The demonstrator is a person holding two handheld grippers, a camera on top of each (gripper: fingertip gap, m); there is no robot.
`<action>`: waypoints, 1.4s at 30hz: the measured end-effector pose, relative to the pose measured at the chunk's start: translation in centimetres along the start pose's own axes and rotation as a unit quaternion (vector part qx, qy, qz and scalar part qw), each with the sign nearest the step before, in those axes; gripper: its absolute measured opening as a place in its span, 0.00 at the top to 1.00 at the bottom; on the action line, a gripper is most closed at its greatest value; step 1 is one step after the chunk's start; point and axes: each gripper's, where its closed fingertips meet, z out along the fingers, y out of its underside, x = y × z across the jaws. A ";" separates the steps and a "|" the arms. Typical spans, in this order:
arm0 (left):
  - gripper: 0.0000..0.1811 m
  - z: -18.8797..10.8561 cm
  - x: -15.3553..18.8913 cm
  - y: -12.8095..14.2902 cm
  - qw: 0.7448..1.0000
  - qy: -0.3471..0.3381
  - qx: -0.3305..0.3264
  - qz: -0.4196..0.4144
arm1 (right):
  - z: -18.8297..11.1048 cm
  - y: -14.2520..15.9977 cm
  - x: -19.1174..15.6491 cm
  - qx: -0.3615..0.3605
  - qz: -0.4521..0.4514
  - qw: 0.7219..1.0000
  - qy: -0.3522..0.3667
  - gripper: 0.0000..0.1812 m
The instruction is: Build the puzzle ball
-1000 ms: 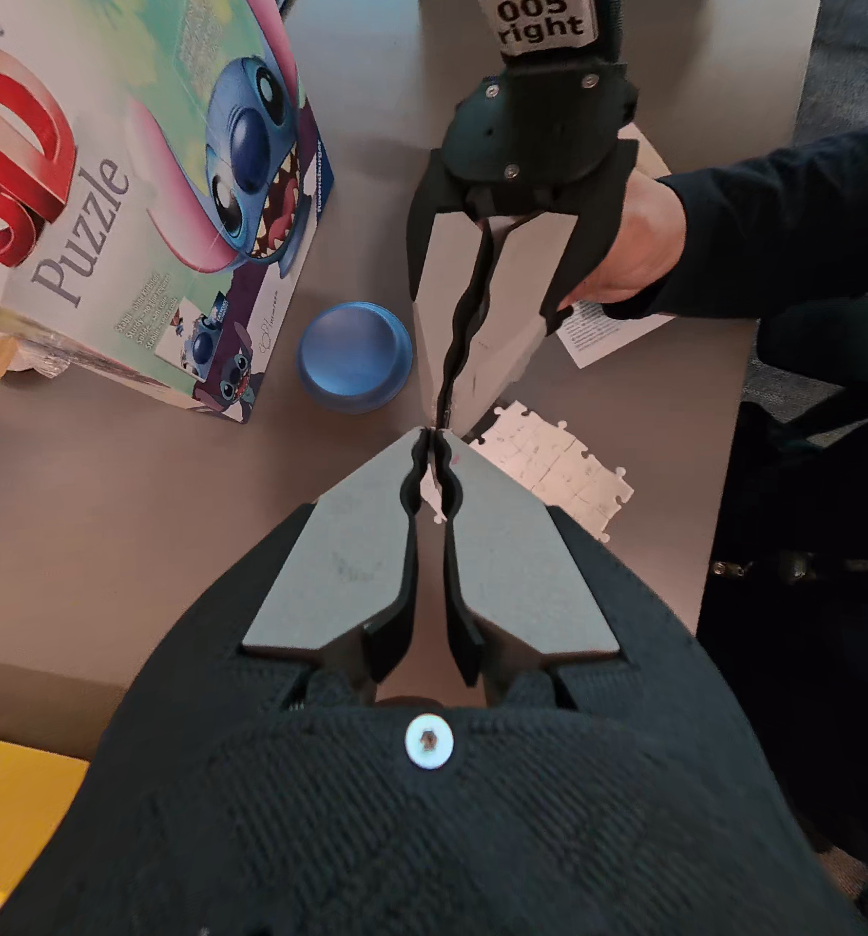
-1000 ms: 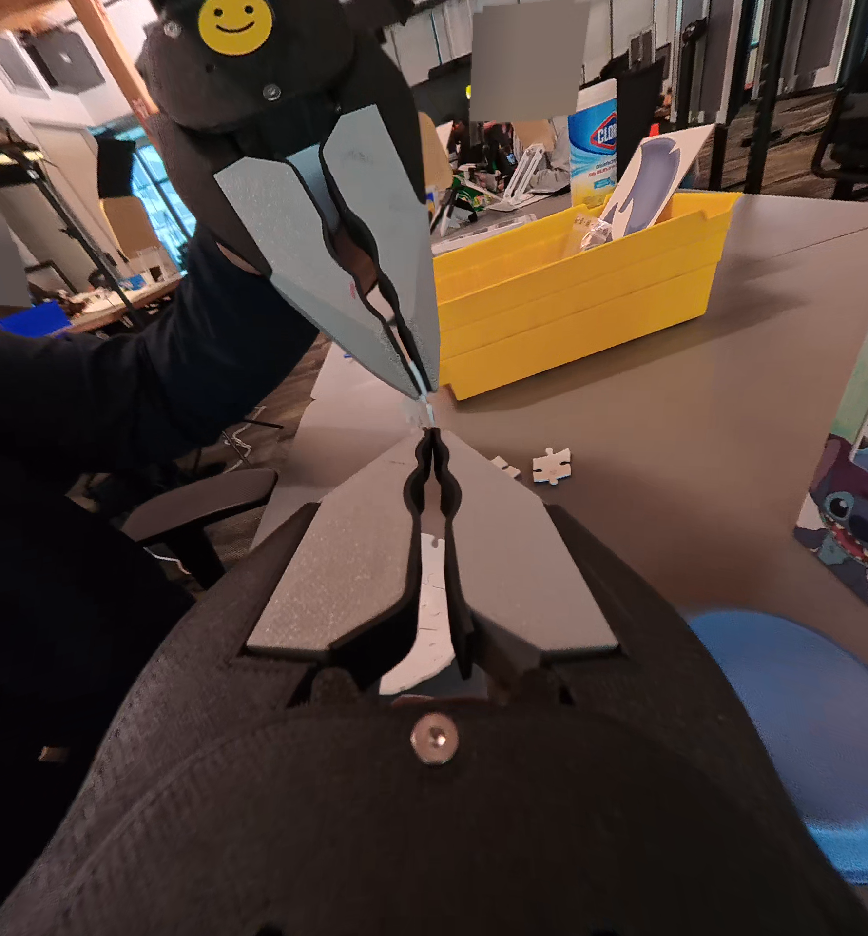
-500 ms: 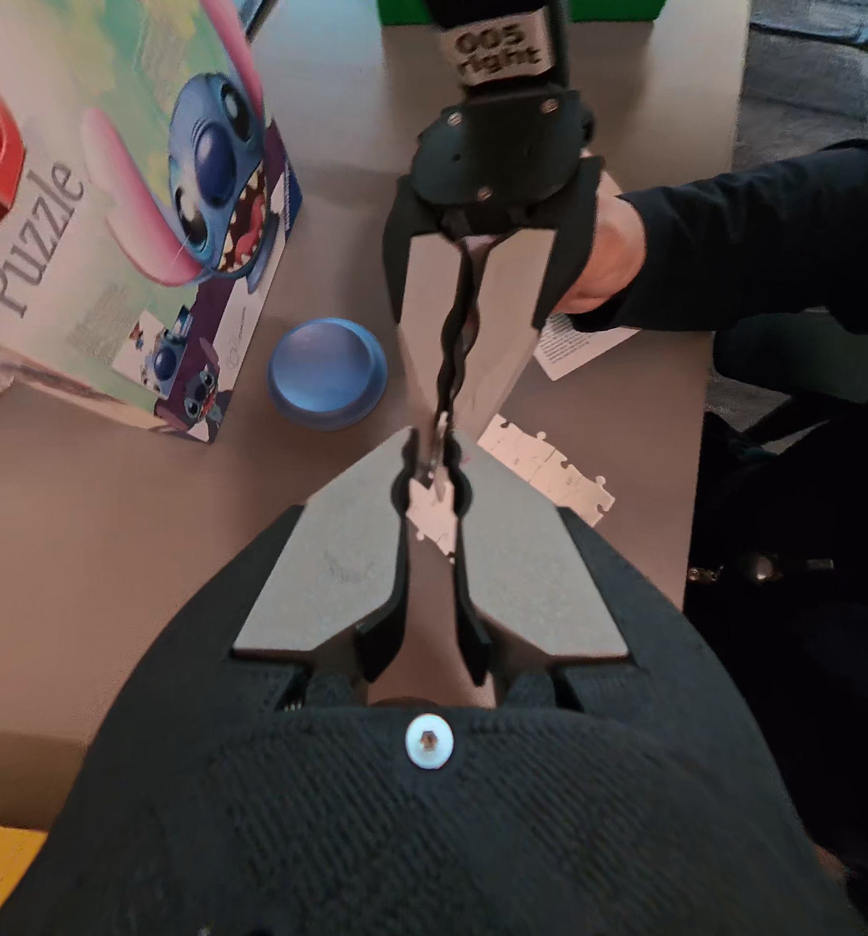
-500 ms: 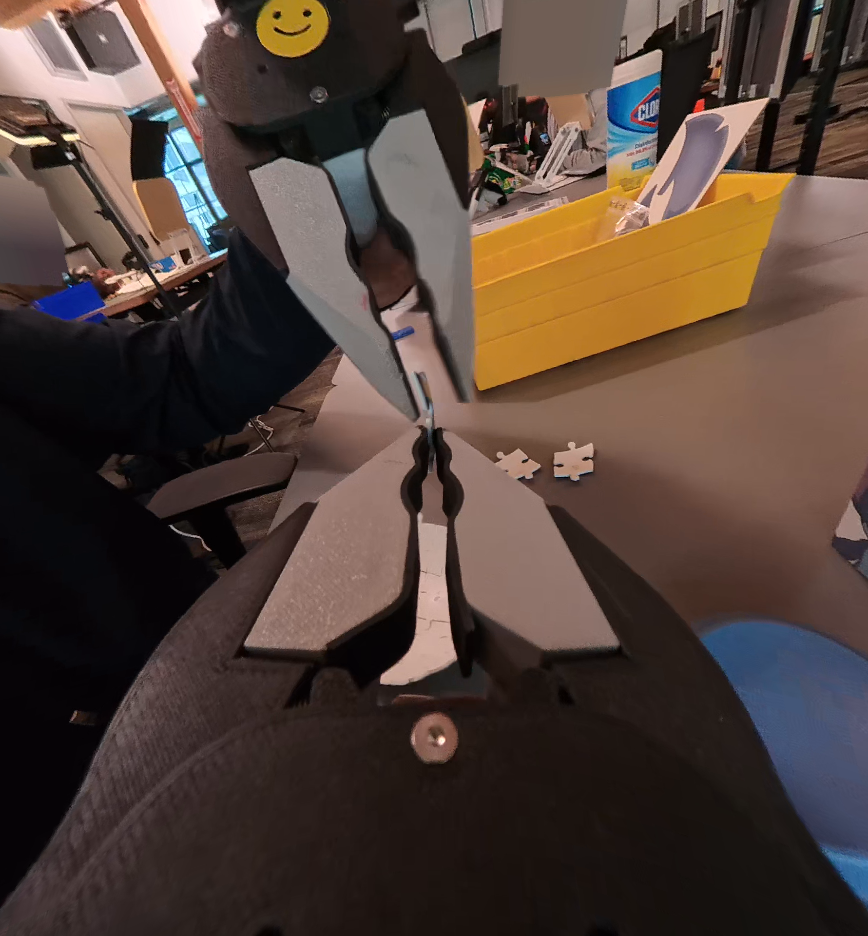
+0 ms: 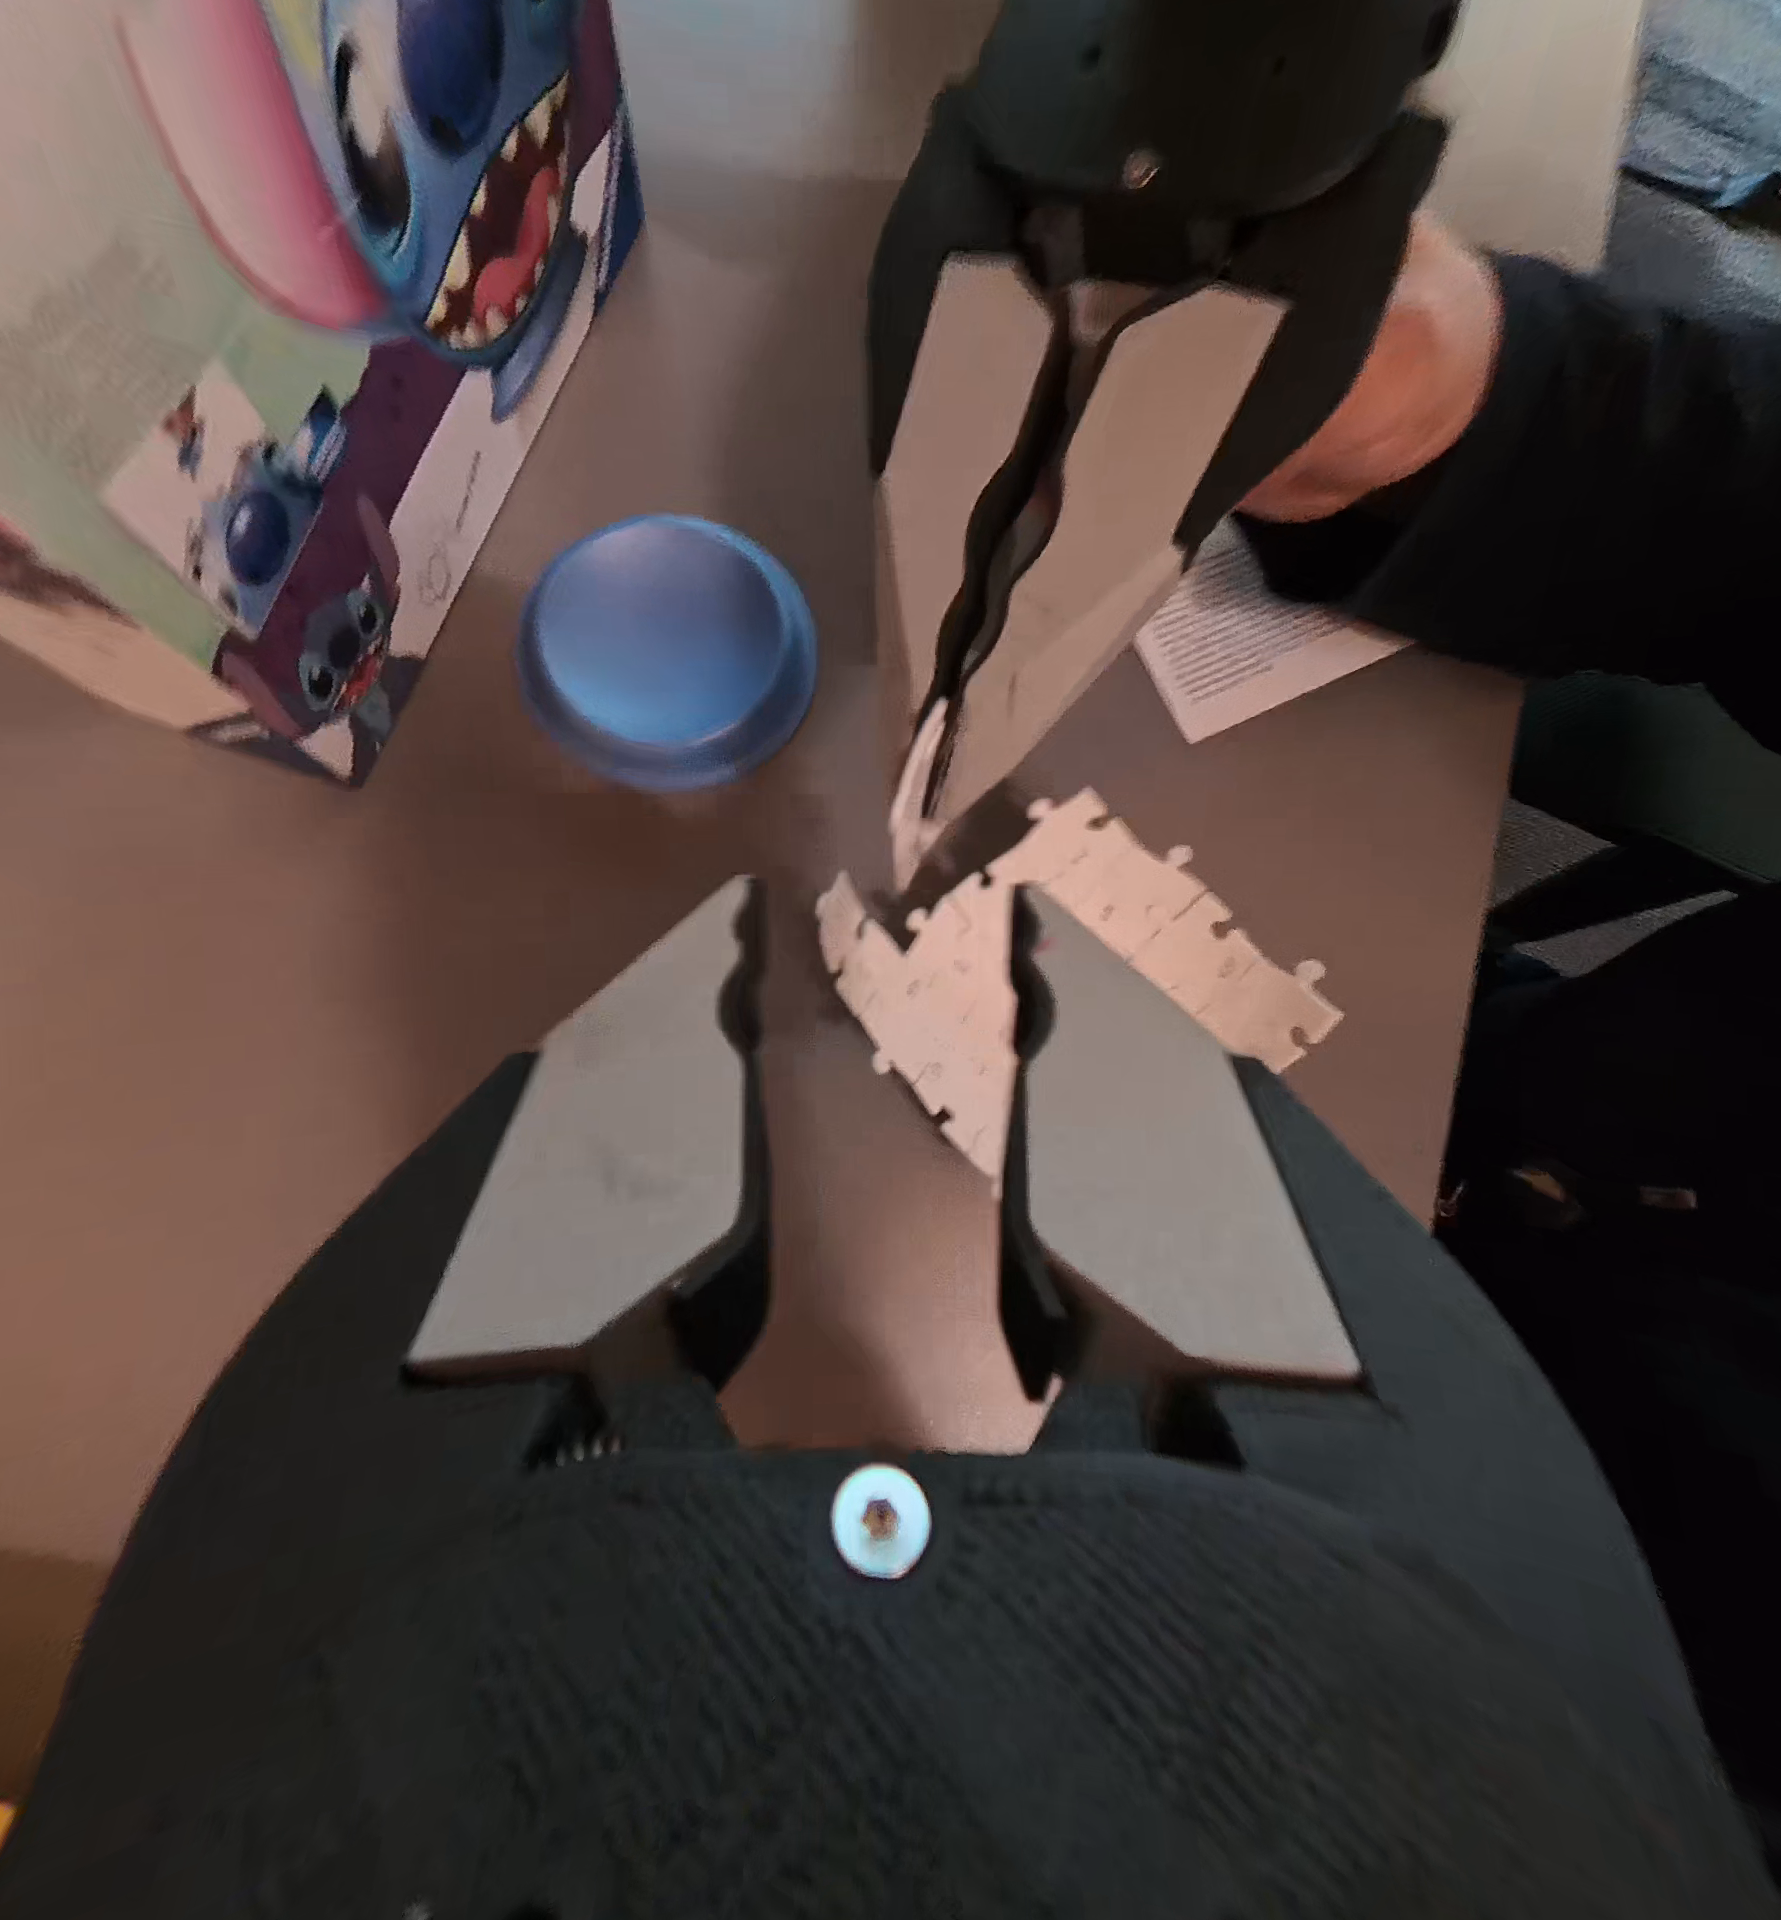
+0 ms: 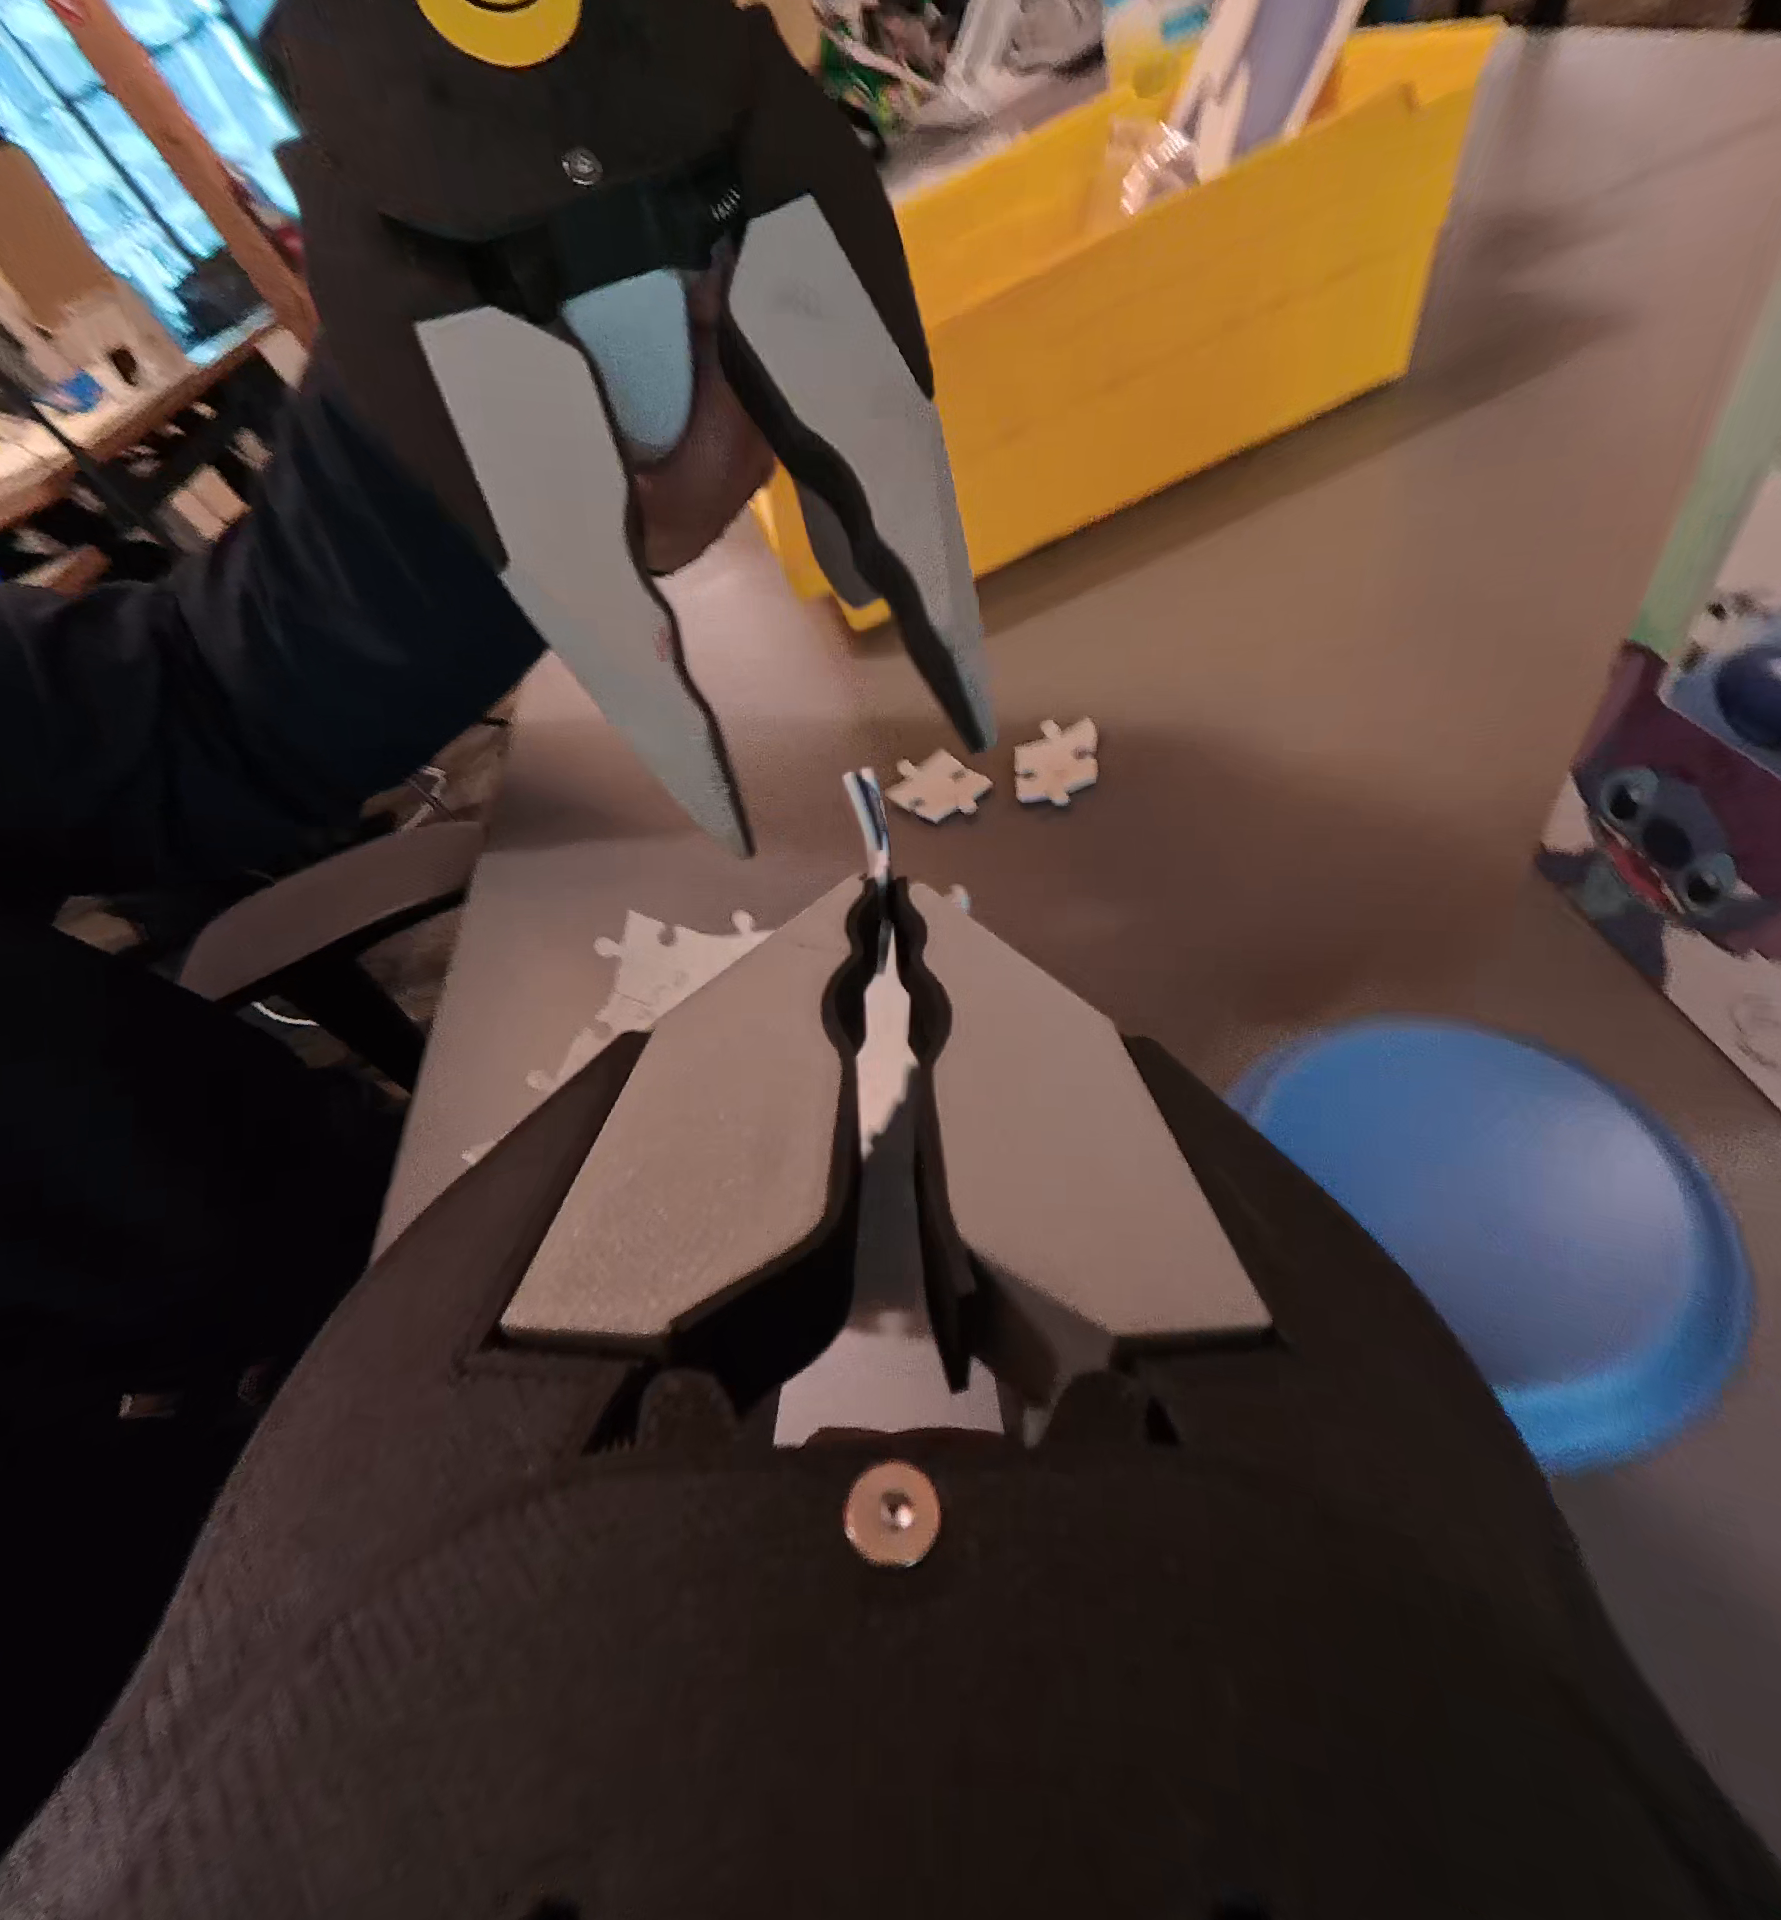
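The grey desk (image 5: 190, 987) carries a picture-printed puzzle box (image 5: 242, 343) at 10 o'clock in the left wrist view. Nearer the centre sits a blue dome-shaped stand (image 5: 666, 646) at 11 o'clock. A joined sheet of white puzzle pieces (image 5: 1073, 966) lies on the desk at 1 o'clock, partly under the left tool (image 5: 881, 914), whose fingers stand well apart with nothing between them. The right tool (image 6: 884, 896) is pinched closed on a small puzzle piece (image 6: 868, 831), which sticks out past its tips. Two loose pieces (image 6: 1000, 779) lie just beyond it at 12 o'clock.
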 end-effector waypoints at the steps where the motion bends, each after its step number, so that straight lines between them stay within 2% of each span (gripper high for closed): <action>1: 0.69 0.3 -0.7 0.8 1.000 -0.009 -0.009 -0.014 | -0.1 0.5 0.6 -0.015 0.006 1.000 0.014 1.00; 4: 0.68 1.6 -1.9 3.2 0.998 -0.012 -0.025 -0.053 | -0.5 1.6 1.7 -0.044 0.027 0.998 0.033 1.00; 9: 0.73 3.8 -0.8 5.0 0.994 0.053 -0.034 -0.095 | -0.7 2.2 2.0 -0.065 0.046 0.996 0.031 1.00; 11: 0.79 4.5 -0.4 5.4 0.992 0.071 -0.044 -0.095 | -0.5 2.6 1.8 -0.078 0.043 0.996 0.030 1.00; 14: 0.95 5.1 0.1 5.6 0.991 0.087 -0.045 -0.087 | -0.1 3.4 1.3 -0.103 0.043 0.994 0.020 1.00; 24: 0.97 5.2 0.5 5.4 0.990 0.106 -0.013 -0.091 | 1.0 5.0 0.1 -0.145 0.083 0.986 -0.018 1.00; 31: 0.97 5.1 0.5 5.4 0.991 0.102 -0.004 -0.089 | 1.4 5.8 0.6 -0.168 0.095 0.981 -0.005 1.00; 42: 0.98 5.2 1.0 5.5 0.987 0.126 0.003 -0.096 | 1.7 6.3 0.5 -0.172 0.124 0.977 -0.026 1.00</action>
